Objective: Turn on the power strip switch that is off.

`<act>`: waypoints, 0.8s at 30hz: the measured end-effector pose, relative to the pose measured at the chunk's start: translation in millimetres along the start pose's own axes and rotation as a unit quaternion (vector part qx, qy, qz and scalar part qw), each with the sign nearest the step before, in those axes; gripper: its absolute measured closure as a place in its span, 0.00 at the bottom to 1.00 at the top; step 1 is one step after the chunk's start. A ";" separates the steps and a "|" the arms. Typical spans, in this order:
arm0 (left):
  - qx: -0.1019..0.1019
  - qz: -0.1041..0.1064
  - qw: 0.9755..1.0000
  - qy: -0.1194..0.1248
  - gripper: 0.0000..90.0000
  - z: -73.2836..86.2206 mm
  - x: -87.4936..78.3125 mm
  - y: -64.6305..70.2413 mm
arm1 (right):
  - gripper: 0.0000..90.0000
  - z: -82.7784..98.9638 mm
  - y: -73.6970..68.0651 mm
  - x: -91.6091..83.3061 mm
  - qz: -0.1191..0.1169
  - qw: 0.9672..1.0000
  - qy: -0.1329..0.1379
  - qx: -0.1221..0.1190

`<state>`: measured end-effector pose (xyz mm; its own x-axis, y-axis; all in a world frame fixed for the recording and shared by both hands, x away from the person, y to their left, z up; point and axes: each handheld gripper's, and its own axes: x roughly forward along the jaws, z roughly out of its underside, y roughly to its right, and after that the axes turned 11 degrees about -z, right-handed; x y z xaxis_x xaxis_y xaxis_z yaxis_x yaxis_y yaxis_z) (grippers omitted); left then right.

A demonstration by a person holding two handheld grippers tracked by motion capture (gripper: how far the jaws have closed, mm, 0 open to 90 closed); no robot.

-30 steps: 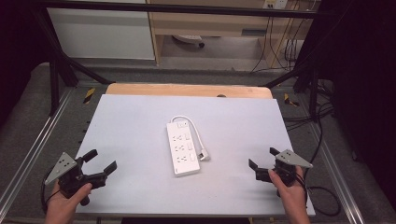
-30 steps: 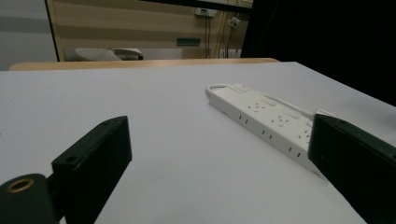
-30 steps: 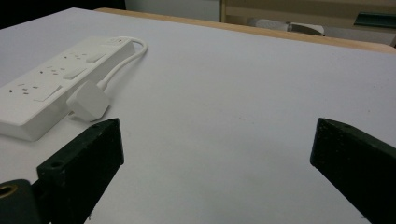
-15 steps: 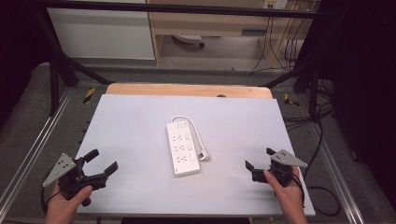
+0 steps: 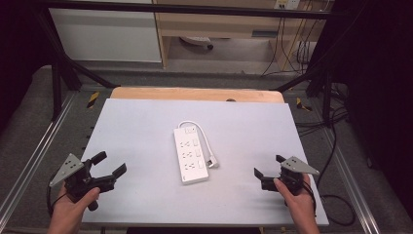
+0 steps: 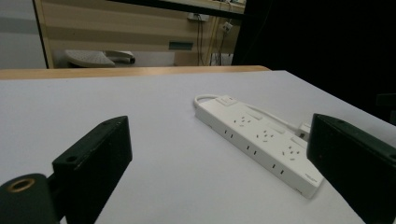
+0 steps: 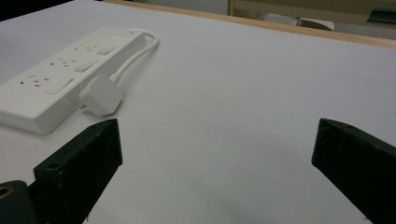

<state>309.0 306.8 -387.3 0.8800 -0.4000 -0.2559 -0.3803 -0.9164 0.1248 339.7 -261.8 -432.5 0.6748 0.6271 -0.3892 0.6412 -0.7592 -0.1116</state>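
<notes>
Where the table's (image 5: pixel 146 126) near edge meets the person's hands, both grippers sit low with jaws spread wide and nothing between them. By the near left corner the left gripper (image 5: pixel 108 165) is held in the left hand (image 5: pixel 73 207), its grey three-cornered plate tipped outward — jaws aimed inward across the white surface. By the near right corner the right gripper (image 5: pixel 267 165) is held in the right hand (image 5: pixel 296 200), jaws likewise apart and pointed toward the middle.

Between them, toward the table's centre and well apart from both, lies the white power strip (image 5: pixel 189 155), flat, its long axis running from near edge to far edge. Its white cord (image 5: pixel 207 142) loops out of the far end and runs back along the right side, ending in the white plug (image 7: pixel 100 94) — lying on the surface just beside the strip's near right part. Along the far edge a wooden board (image 5: pixel 195 93) shows beyond the white surface.
</notes>
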 end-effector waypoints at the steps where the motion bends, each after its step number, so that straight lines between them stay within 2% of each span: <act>1: 0.000 0.000 1.000 0.000 0.08 0.0 0.0 0.0 | 0.03 0.0 0.0 0.0 0.000 1.000 0.000 0.000; 6: 0.008 0.006 1.000 -0.008 0.08 -4.7 5.3 4.6 | 0.03 0.1 -0.6 1.3 -0.005 1.000 -0.002 -0.004; 16: 0.009 0.017 1.000 -0.018 0.08 -12.4 15.3 10.8 | 0.03 0.1 -2.8 3.2 -0.009 1.000 -0.007 -0.006; 24: 0.017 0.029 0.999 -0.030 0.08 -16.3 27.3 22.0 | 0.03 0.0 -3.3 3.9 -0.009 1.000 -0.009 -0.005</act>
<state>329.3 275.9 -376.0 0.8381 -0.4521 -0.3054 -0.4408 -0.8909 0.1090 340.3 -256.9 -433.7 0.6564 0.6379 -0.4028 0.6571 -0.7457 -0.1103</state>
